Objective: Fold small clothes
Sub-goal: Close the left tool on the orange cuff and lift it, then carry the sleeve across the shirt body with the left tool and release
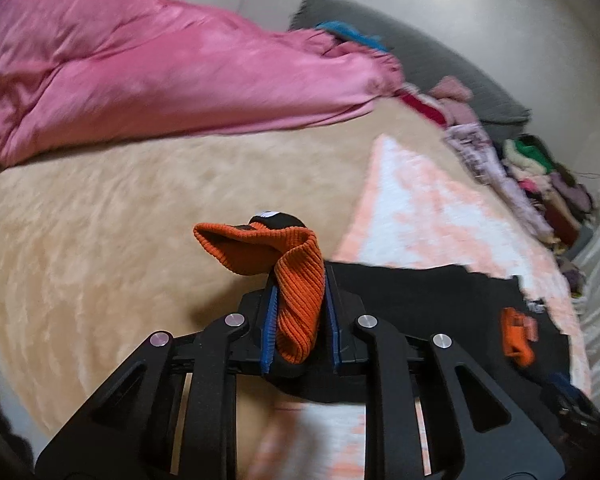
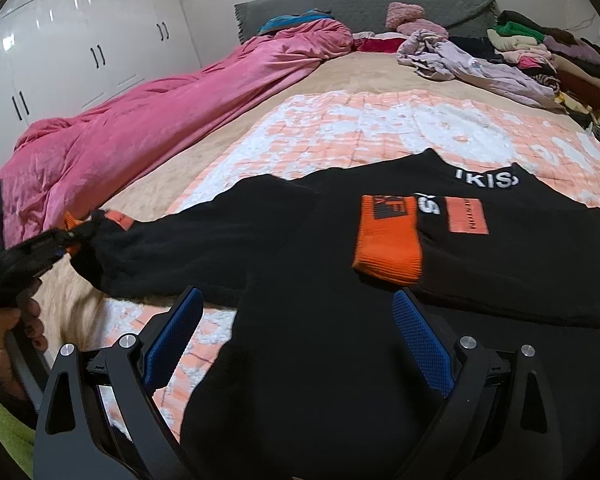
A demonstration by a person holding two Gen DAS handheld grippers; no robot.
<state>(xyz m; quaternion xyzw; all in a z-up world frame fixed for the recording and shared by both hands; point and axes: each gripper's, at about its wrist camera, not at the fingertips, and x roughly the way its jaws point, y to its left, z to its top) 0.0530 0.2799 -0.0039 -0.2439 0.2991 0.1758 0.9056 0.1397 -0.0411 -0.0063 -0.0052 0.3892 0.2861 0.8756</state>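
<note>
A small black sweater [image 2: 308,304] with orange ribbed cuffs lies on a peach and white quilt [image 2: 360,128] on the bed. My left gripper [image 1: 300,280] is shut on the orange cuff [image 1: 296,292] of one sleeve and holds it up off the bed; in the right wrist view that gripper [image 2: 56,240] is at the far left with the sleeve [image 2: 172,248] stretched out. The other orange cuff [image 2: 388,240] is folded onto the sweater's chest. My right gripper [image 2: 300,320] is open and empty, low over the sweater's body.
A pink duvet [image 2: 140,132] is bunched along the left of the bed. A lilac garment [image 2: 460,64] and a pile of clothes [image 2: 540,52] lie by the grey headboard [image 2: 360,4]. White wardrobes [image 2: 80,48] stand at the left.
</note>
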